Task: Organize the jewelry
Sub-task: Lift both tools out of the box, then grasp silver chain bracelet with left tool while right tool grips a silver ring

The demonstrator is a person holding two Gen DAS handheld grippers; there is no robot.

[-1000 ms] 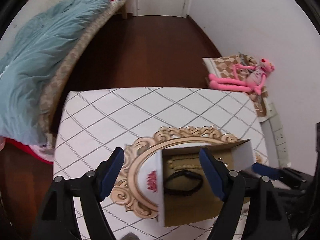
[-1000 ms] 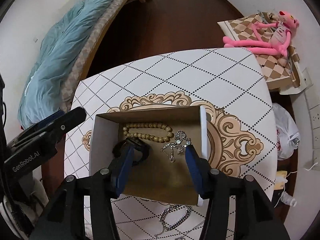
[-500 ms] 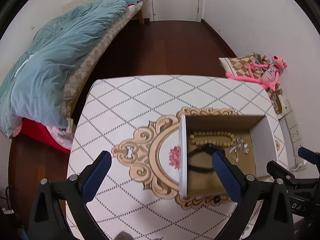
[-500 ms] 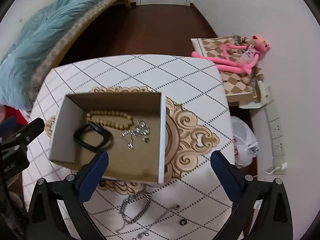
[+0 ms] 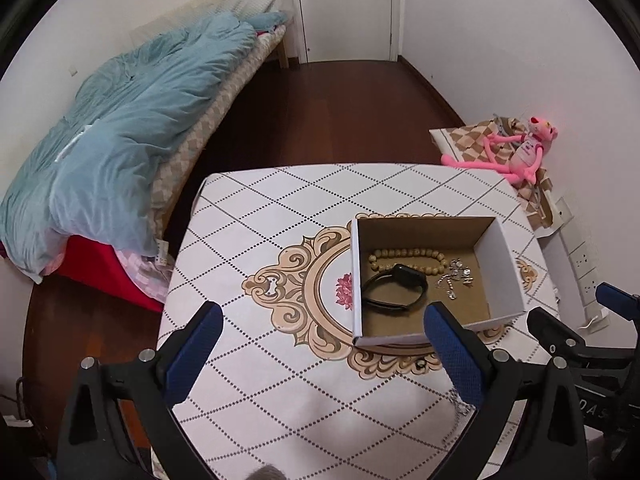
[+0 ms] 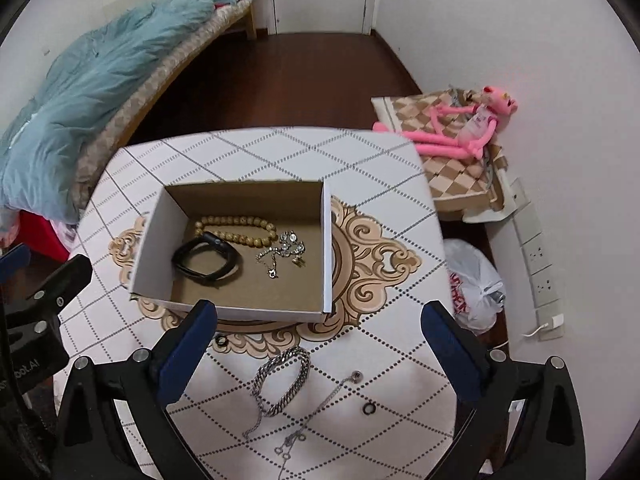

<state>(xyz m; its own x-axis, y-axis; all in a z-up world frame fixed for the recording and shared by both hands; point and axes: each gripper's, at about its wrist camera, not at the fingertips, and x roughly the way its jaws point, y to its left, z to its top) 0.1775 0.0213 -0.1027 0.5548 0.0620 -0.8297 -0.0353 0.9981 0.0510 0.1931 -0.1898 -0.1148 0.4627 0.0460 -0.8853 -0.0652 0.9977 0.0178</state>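
Observation:
An open cardboard box (image 6: 327, 248) (image 5: 502, 258) stands on the patterned table. In it lie a wooden bead bracelet (image 6: 236, 229) (image 5: 404, 258), a black band (image 6: 206, 259) (image 5: 394, 290) and a small silver chain (image 6: 282, 252) (image 5: 456, 278). In front of the box on the table lie a thick silver chain bracelet (image 6: 286, 380), a thin silver chain (image 6: 316, 412) and two small black rings (image 6: 221, 341) (image 6: 368, 408). My left gripper (image 5: 324, 350) is open and empty, above the table left of the box. My right gripper (image 6: 320, 344) is open and empty, above the loose chains.
The table (image 5: 280, 216) has a white diamond-pattern cloth with a gold ornament. A bed with a blue duvet (image 5: 120, 128) is at the left. A pink plush toy (image 6: 460, 128) lies on a checked cushion at the right. A white plastic bag (image 6: 476, 284) sits on the floor.
Both grippers have opened wide and pulled back and up from the box. The box now stands alone on the table, and the loose jewelry in front of it has come into view.

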